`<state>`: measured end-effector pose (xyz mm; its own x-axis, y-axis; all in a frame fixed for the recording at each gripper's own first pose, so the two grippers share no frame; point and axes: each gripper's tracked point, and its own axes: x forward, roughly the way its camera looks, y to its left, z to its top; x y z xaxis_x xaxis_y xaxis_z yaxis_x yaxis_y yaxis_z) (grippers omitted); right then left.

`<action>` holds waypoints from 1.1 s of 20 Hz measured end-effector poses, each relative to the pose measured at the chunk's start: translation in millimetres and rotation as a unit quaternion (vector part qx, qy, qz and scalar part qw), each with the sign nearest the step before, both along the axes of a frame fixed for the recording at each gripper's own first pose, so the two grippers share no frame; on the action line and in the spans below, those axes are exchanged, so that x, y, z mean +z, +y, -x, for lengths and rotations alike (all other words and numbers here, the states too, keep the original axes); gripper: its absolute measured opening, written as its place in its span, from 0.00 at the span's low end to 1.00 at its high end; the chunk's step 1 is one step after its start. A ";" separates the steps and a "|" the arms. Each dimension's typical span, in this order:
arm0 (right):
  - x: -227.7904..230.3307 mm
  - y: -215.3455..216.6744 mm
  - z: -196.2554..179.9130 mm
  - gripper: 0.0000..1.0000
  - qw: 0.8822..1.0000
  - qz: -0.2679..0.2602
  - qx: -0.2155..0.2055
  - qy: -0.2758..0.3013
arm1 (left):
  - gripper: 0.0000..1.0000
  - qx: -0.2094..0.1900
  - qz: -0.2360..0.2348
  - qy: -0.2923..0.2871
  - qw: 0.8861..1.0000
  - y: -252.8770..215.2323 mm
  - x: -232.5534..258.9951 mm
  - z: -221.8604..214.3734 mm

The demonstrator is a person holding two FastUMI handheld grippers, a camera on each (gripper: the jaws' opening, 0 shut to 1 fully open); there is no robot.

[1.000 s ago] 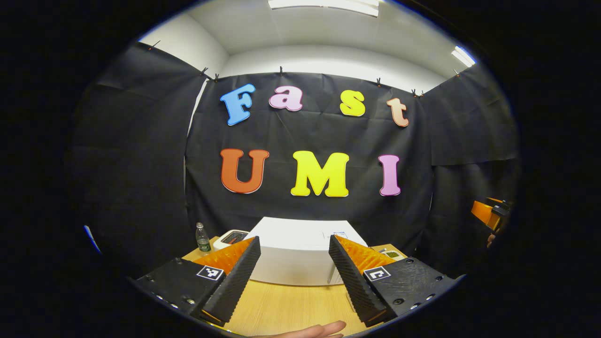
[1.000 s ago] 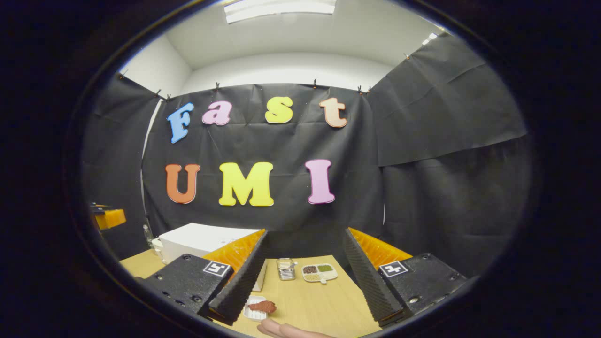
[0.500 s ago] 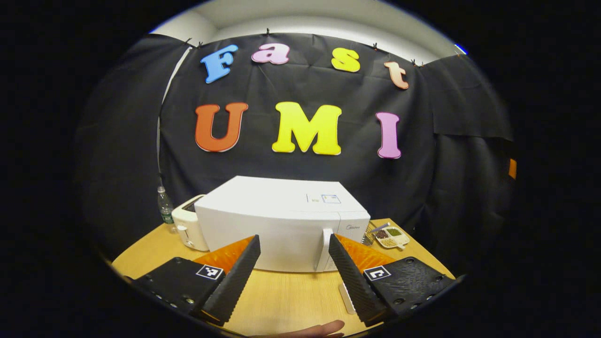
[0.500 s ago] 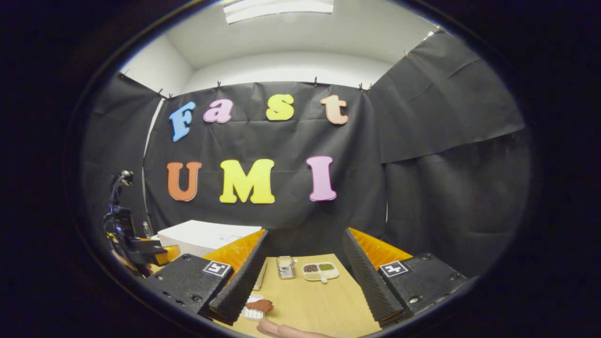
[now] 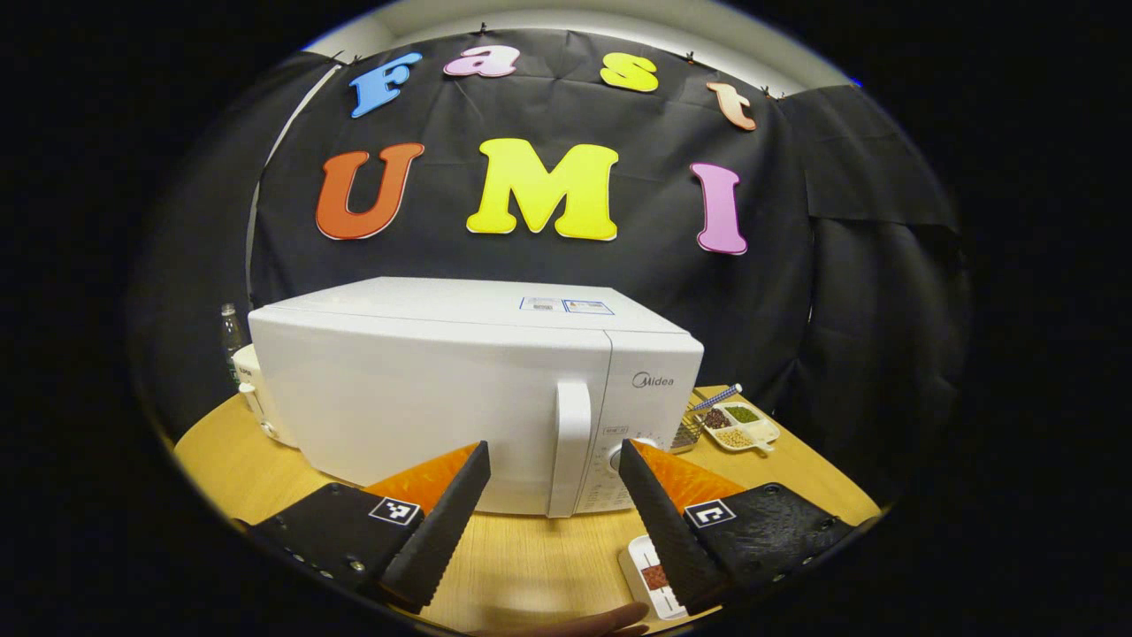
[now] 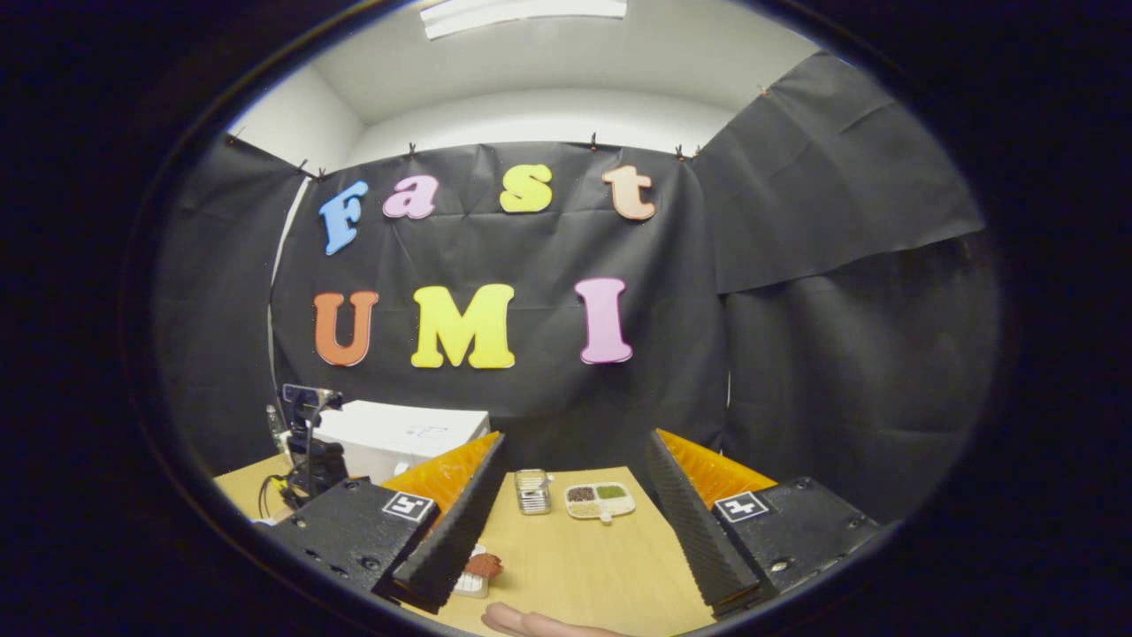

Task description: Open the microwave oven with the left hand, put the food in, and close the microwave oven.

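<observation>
Left tool fingers apart, empty, just in front of closed microwave, handle between them. Right tool also apart, empty, above desk; food on small plate near its left finger.

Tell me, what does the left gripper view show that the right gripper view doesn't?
Left gripper view: the white microwave oven from the front, door shut, with its upright white handle and round dial, framed by the open left gripper. Right gripper view: a ceiling light strip and the open right gripper. Shared: the wooden table, the white divided dish of grains and the small white tray of reddish-brown food.
</observation>
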<state>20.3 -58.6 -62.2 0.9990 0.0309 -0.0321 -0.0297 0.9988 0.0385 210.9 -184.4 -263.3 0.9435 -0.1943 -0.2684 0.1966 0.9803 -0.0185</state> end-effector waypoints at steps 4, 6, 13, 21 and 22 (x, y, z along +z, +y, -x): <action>-16.3 -8.2 -11.2 1.00 1.000 0.001 -0.001 0.016 | 0.93 0.028 0.011 -0.006 1.000 -5.7 -21.5 -20.6; -24.8 -13.9 -15.9 1.00 1.000 0.006 -0.007 0.023 | 0.84 0.033 -0.013 -0.024 0.999 -5.7 -26.0 -31.8; -41.1 -19.1 -22.3 1.00 0.999 0.003 -0.013 0.039 | 0.21 0.009 0.020 -0.017 1.000 -9.1 -36.0 -37.0; -44.9 -22.2 -11.5 0.94 0.998 0.024 -0.013 0.048 | 0.08 0.026 0.021 -0.023 0.999 -6.8 -34.6 -23.4; -43.5 -24.2 -8.5 1.00 0.998 0.031 -0.015 0.045 | 0.08 0.020 0.019 -0.025 0.999 -4.2 -33.7 -17.1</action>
<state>28.8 -82.7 -105.6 0.9925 -0.0046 -0.1224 0.0019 0.9998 -0.0220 228.1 -188.6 -297.0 0.9625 -0.1657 -0.2148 0.1592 0.9861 -0.0472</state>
